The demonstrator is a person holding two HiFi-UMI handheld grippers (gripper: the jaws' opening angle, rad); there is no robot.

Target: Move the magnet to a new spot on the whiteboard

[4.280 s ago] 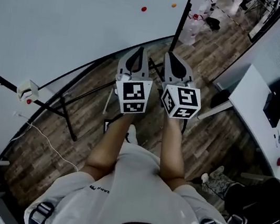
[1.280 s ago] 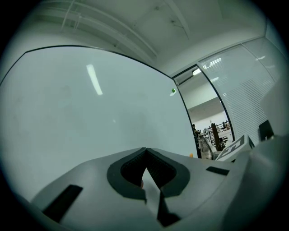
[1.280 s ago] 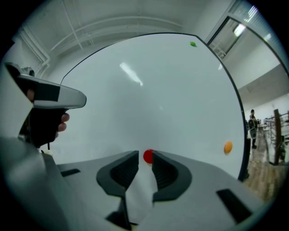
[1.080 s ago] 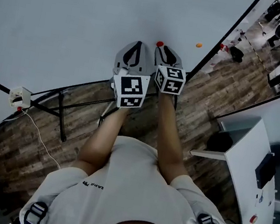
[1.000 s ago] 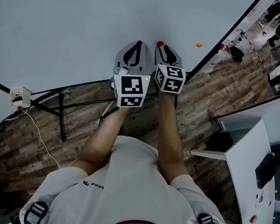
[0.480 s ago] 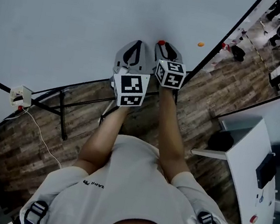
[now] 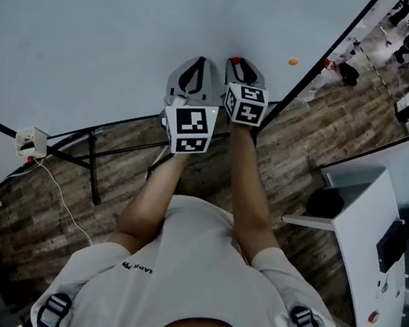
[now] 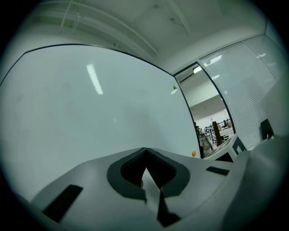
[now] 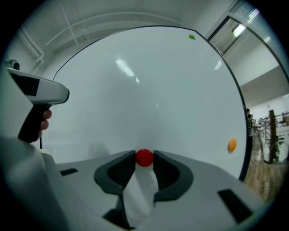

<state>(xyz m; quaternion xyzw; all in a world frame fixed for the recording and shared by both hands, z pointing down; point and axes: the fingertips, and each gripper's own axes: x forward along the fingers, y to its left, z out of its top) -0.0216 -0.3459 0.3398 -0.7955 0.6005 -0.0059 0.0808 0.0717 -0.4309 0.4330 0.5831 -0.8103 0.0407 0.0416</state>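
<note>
While the left gripper (image 8: 145, 152) hung level before the whiteboard (image 9: 158, 85) with its jaws pressed together on nothing, the right gripper (image 9: 144, 154) had just been closing its jaws. Their tips pinched the red magnet (image 9: 144, 159) from both sides. The magnet sat low on the board. An orange magnet (image 9: 232, 144) lay well apart to its right, near the board's edge.

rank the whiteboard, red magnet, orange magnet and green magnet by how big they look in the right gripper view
1. whiteboard
2. red magnet, though it is nearest the camera
3. orange magnet
4. green magnet, far off, so true sizes are unsure
</note>
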